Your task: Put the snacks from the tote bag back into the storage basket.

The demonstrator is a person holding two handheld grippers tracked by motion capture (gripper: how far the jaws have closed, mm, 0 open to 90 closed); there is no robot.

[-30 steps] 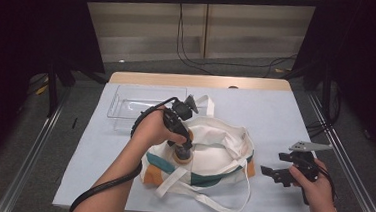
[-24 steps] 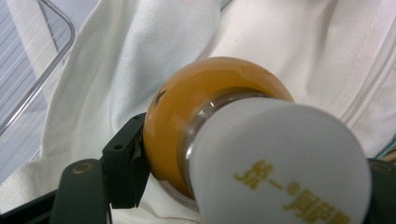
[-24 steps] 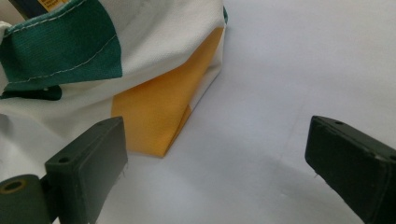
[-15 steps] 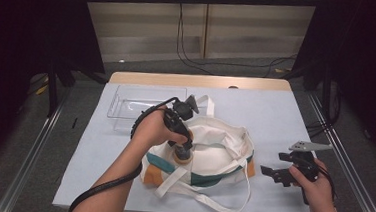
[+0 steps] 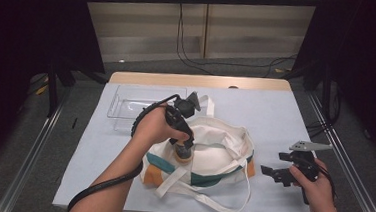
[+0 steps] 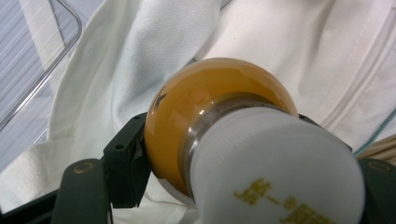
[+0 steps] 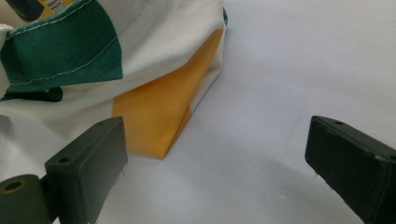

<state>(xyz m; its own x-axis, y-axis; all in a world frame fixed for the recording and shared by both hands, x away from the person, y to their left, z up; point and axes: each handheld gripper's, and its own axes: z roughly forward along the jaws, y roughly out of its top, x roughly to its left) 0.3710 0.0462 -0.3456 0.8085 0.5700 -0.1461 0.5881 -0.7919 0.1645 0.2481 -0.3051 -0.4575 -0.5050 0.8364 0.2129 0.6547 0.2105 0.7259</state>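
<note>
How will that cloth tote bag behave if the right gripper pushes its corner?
The tote bag lies slumped and creased, so it would probably crumple rather than slide whole. Its loose straps look floppy and may drag. The open right gripper is beside the orange corner, which would likely just fold.

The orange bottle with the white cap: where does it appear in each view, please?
High view: the orange bottle sits left of centre, under the left gripper, over the tote bag.
Left gripper view: it is central, clamped between the black jaws.
Right gripper view: I cannot make it out.
Shared landmark: the tote bag, whose orange corner lies by the right gripper.
</note>
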